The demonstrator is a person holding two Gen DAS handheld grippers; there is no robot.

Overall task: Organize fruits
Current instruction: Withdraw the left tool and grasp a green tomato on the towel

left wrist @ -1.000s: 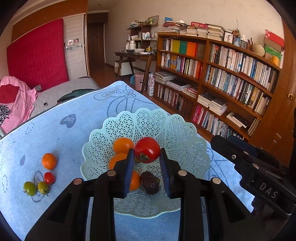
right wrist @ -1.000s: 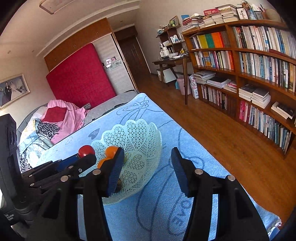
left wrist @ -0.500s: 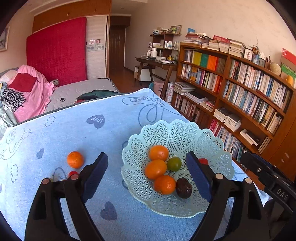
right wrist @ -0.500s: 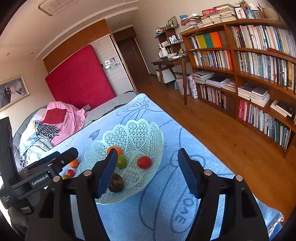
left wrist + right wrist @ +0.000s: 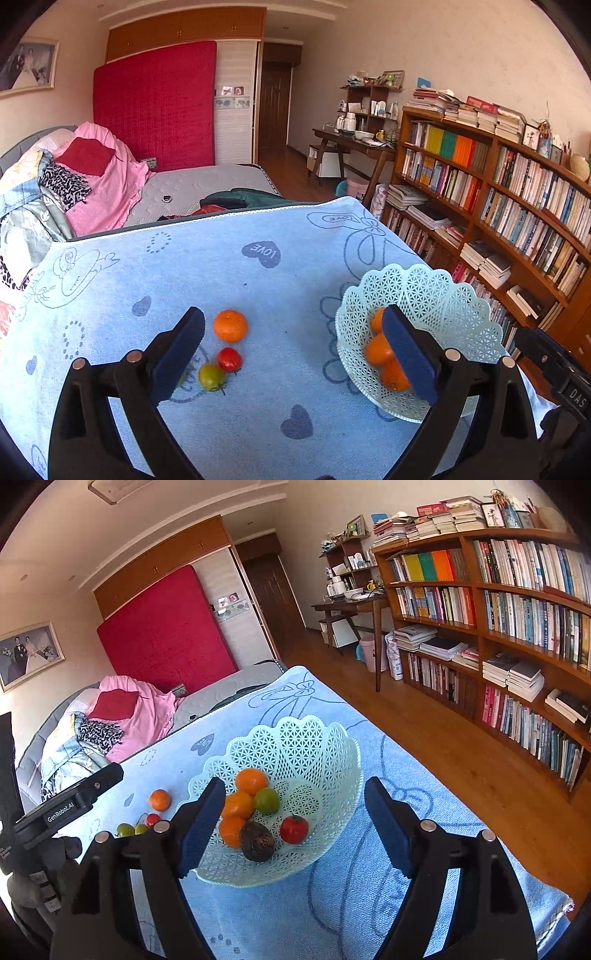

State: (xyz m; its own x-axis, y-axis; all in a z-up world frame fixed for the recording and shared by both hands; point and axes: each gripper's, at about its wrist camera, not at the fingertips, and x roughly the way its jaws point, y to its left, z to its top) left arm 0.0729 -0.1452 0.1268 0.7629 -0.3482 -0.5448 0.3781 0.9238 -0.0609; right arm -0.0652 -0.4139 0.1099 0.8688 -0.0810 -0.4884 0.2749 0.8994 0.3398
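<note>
A pale green lattice basket (image 5: 325,746) stands on the blue cloth and holds three oranges (image 5: 251,781), a green fruit (image 5: 267,800), a red tomato (image 5: 294,829) and a dark fruit (image 5: 257,841). On the cloth to its left lie an orange (image 5: 229,325), a small red tomato (image 5: 229,359) and a green tomato (image 5: 211,376). My left gripper (image 5: 295,354) is open and empty above these loose fruits. My right gripper (image 5: 295,827) is open and empty, near the basket's front. The basket also shows in the left wrist view (image 5: 443,295).
The blue cloth (image 5: 221,266) covers the table, whose right edge drops to a wooden floor (image 5: 461,768). A tall bookshelf (image 5: 517,627) stands to the right. A bed with pink bedding (image 5: 103,184) lies beyond the far edge.
My left gripper opened and let the red tomato go into the basket, then swung left over the loose fruits. My right gripper stayed open near the basket.
</note>
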